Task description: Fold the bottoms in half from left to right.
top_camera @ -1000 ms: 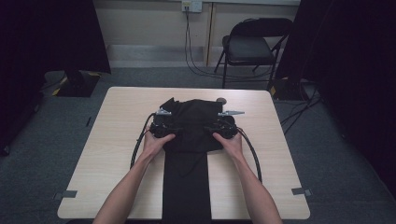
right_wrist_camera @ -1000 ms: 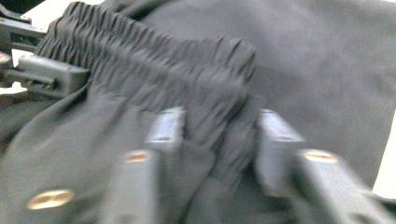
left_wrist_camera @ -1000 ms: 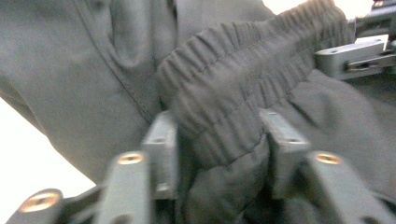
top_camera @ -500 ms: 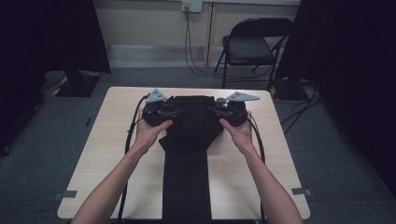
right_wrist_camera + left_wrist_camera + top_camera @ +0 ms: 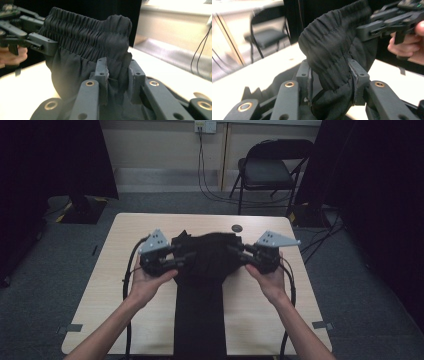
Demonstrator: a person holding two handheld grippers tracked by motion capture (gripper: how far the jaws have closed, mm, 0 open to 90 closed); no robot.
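Observation:
A black garment with a gathered elastic waistband [image 5: 207, 254] hangs stretched between my two grippers above the table, and its long leg part [image 5: 200, 315] trails down to the near edge. My left gripper [image 5: 185, 258] is shut on the left end of the waistband [image 5: 329, 47]. Fabric is bunched between its pads [image 5: 307, 78], and its jaws have just eased open a little. My right gripper [image 5: 235, 251] is shut on the right end [image 5: 85, 42], its jaws having just closed further on the cloth. Each gripper view also catches the other gripper on the far end: the right gripper [image 5: 362, 32] and the left gripper [image 5: 47, 46].
The light wooden table [image 5: 120, 290] carries a small dark round thing [image 5: 237, 228] near its far edge. A black folding chair [image 5: 270, 170] stands behind it by the wall, with cables [image 5: 202, 165] hanging from a socket. Dark curtains flank both sides.
Both hands have risen and moved toward the far side, spreading slightly apart. The waistband has come up off the table and is now stretched between the grippers.

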